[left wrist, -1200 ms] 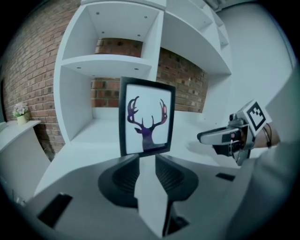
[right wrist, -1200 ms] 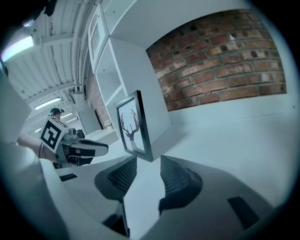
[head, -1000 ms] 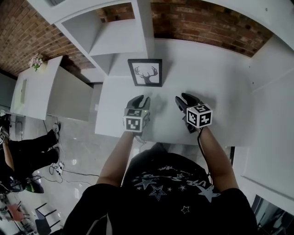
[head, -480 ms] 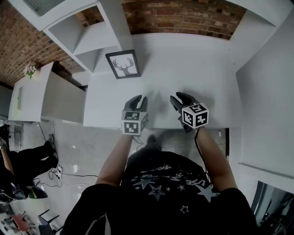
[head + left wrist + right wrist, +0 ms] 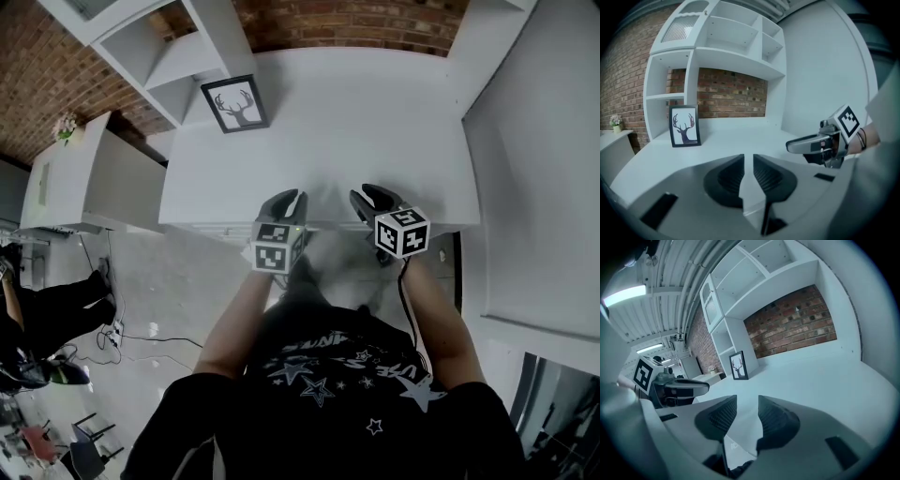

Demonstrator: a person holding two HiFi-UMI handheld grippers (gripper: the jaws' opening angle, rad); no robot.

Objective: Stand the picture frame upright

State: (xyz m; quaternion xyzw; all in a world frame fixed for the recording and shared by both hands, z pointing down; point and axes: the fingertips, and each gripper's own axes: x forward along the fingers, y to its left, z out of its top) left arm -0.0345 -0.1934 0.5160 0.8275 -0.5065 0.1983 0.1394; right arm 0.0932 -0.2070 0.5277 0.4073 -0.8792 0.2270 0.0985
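The black picture frame [image 5: 234,104] with a deer-antler print stands upright at the desk's back left corner, beside the shelf unit; it also shows in the left gripper view [image 5: 685,126] and the right gripper view [image 5: 738,365]. My left gripper [image 5: 292,197] hovers at the desk's front edge, far from the frame. Its jaws [image 5: 748,157] have just been closing to a narrow gap with nothing between them. My right gripper [image 5: 367,194] is beside it at the same edge, open and empty [image 5: 747,399].
The white desk [image 5: 375,122] backs onto a brick wall [image 5: 347,21]. A white shelf unit [image 5: 173,52] stands at its back left. A low white cabinet [image 5: 89,178] with a small flower pot [image 5: 67,127] is left of the desk. A person [image 5: 47,314] is on the floor side, far left.
Both grippers have drawn back from mid-desk to its front edge, away from the picture frame. The frame stays upright in its place. The left jaws have narrowed.
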